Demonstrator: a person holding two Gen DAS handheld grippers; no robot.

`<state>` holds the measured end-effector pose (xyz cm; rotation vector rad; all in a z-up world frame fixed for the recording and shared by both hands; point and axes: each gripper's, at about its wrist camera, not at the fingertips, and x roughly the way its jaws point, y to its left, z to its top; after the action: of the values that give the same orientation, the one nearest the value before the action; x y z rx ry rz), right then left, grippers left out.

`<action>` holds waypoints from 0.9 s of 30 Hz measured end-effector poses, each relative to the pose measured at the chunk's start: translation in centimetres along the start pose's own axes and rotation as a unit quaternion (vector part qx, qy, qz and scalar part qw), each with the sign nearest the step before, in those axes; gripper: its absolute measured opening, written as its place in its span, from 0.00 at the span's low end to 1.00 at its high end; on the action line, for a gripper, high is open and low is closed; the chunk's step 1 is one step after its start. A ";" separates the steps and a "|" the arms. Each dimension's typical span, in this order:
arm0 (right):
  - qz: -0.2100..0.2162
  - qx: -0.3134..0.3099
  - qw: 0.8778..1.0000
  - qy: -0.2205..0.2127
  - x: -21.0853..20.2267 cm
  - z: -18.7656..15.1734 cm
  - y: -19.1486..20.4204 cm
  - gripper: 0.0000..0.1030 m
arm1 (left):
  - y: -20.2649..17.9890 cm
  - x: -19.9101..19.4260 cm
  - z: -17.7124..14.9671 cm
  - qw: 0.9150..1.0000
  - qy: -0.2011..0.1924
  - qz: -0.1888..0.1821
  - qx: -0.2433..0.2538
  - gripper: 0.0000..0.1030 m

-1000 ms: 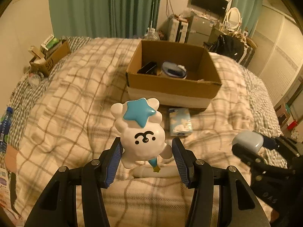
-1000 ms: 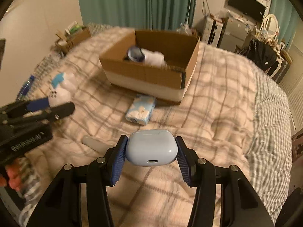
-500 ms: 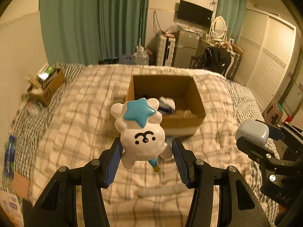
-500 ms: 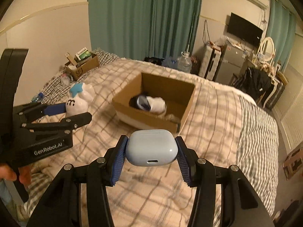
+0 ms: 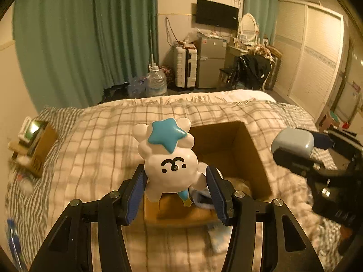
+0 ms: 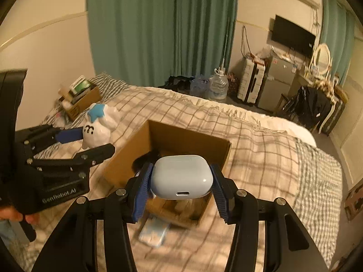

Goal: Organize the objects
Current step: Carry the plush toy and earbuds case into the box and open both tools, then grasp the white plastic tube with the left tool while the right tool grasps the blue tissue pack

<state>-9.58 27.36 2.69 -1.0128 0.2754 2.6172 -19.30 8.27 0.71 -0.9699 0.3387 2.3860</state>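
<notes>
My left gripper [image 5: 175, 192] is shut on a white bear figurine with a blue star [image 5: 169, 158] and holds it in the air just before the near wall of the open cardboard box [image 5: 254, 149]. My right gripper [image 6: 181, 188] is shut on a pale blue earbud case [image 6: 182, 176], held above the box [image 6: 181, 140]. The figurine [image 6: 99, 127] and left gripper show at the left of the right wrist view. The earbud case [image 5: 292, 141] shows at the right of the left wrist view. The box holds a few items, mostly hidden.
The box sits on a plaid bed [image 5: 102, 140]. A blue tissue pack [image 6: 154, 233] lies on the bed in front of the box. A small carton of clutter [image 5: 36, 142] sits at the bed's far left. A water jug [image 5: 155, 82], suitcase and fridge stand beyond.
Both grippers have risen and moved forward toward the box, each still holding its object. The box now lies right under and behind the held items.
</notes>
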 end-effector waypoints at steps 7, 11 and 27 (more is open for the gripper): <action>-0.002 0.026 0.999 0.034 7.6 1.9 -2.9 0.48 | 0.2 7.4 0.3 0.999 0.032 -0.024 0.012 0.53; -0.007 0.042 0.998 0.043 10.4 1.6 -3.7 0.48 | 0.1 9.7 -1.0 0.998 0.044 -0.046 0.012 0.56; -0.036 0.040 0.999 0.004 -3.5 -2.7 -3.2 0.73 | 2.0 -2.9 -6.9 0.999 0.021 0.022 -0.042 0.91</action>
<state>-4.30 28.73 2.95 -0.9895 0.3362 2.5172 -14.77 2.65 -2.06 -1.0618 0.2790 2.4401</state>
